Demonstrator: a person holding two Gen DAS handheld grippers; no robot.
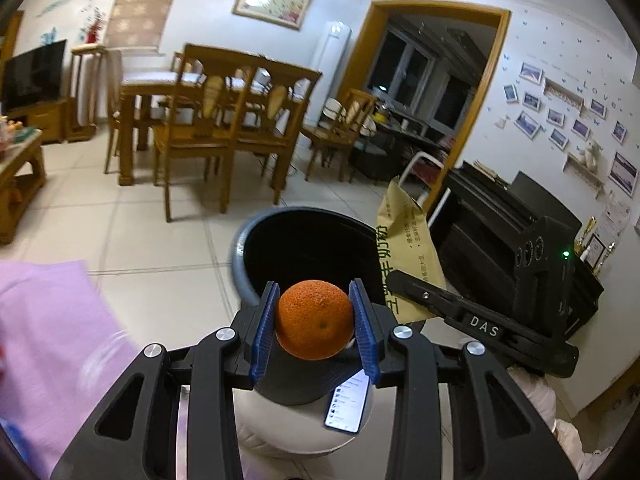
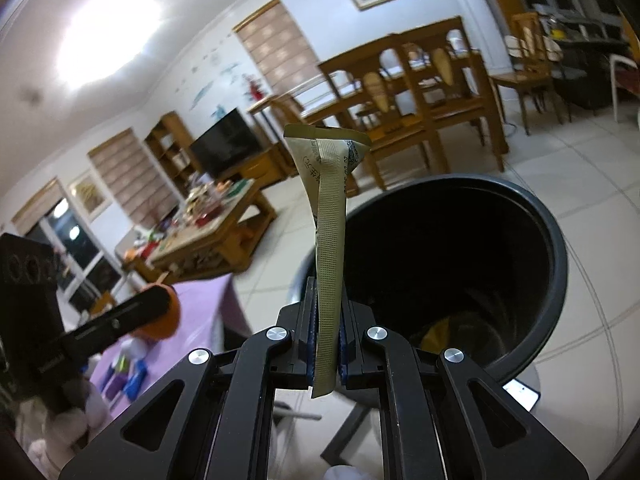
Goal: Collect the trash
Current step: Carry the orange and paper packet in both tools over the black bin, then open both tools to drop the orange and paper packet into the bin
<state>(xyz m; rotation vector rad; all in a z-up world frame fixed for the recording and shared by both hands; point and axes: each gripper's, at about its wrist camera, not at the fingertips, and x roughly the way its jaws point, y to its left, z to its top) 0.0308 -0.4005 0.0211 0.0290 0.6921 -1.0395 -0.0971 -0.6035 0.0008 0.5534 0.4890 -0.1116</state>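
Left gripper (image 1: 314, 320) clamps the orange (image 1: 314, 314), right gripper (image 2: 326, 344) pinches the packet (image 2: 328, 248), bin (image 1: 256, 240) at twelve o'clock — release early and the round orange likely bounces off the rim

Tiled floor (image 1: 132, 236), pale with thin grout lines, carrying a dark round bin (image 1: 256, 248) that stands open-mouthed, a wooden dining set (image 1: 224, 136) farther back, and a low wooden surface (image 2: 224, 236) crowded with small items. A purple-covered surface (image 1: 52, 320) lies beside the bin; small blue objects (image 2: 134, 380) rest on it.
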